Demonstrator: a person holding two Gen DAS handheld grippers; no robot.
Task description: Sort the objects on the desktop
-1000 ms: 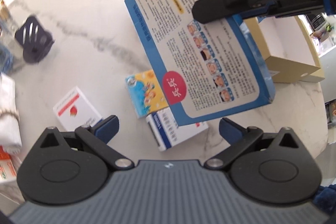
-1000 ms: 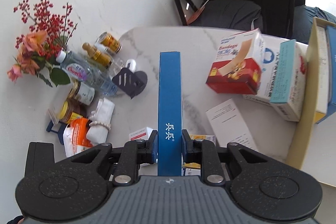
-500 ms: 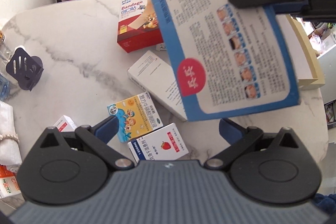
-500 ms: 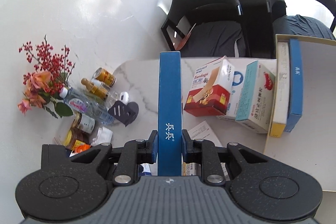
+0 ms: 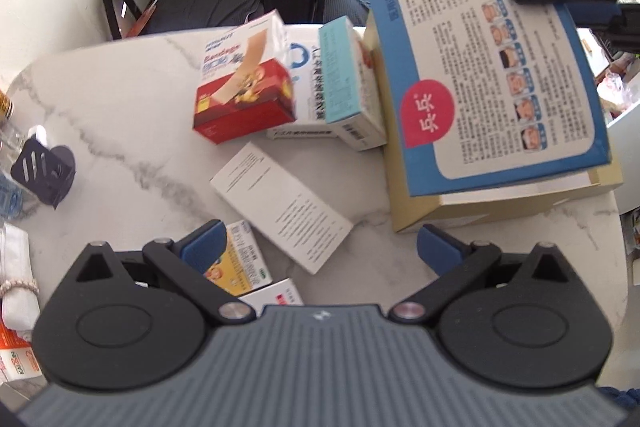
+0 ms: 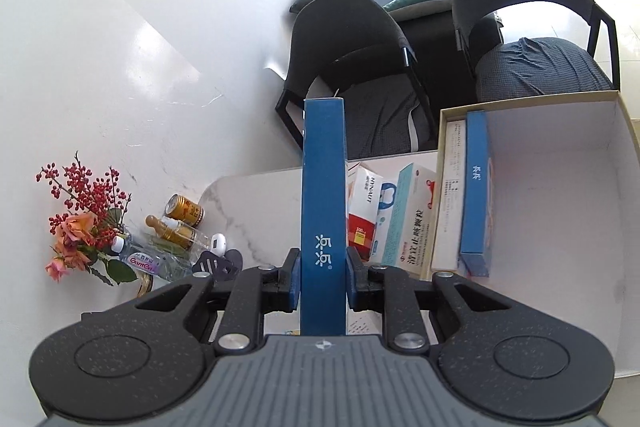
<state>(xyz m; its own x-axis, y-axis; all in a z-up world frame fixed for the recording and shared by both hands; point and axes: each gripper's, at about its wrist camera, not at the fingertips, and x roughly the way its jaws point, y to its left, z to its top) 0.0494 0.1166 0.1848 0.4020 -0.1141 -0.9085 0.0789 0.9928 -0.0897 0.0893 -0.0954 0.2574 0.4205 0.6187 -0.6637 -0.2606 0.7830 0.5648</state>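
My right gripper [image 6: 323, 281] is shut on a flat blue box [image 6: 323, 195], held on edge in the air. In the left wrist view the same blue box [image 5: 492, 59] hangs over the tan cardboard storage box [image 5: 500, 207] at the right. Inside that storage box [image 6: 560, 187] another blue box [image 6: 476, 195] stands against the left wall. My left gripper [image 5: 320, 241] is open and empty above a white box [image 5: 280, 215] on the marble table [image 5: 120, 99].
A red bandage box [image 5: 244, 99], a white and teal box [image 5: 340, 79], a yellow box [image 5: 240, 263] and a dark holder [image 5: 44, 171] lie on the table. Bottles [image 6: 176, 223] and flowers [image 6: 84, 223] crowd the left end. Black chairs [image 6: 352, 67] stand behind.
My right gripper has carried the blue box up and to the right, from above the table's middle to over the storage box. My left gripper has shifted forward, bringing the far boxes into view.
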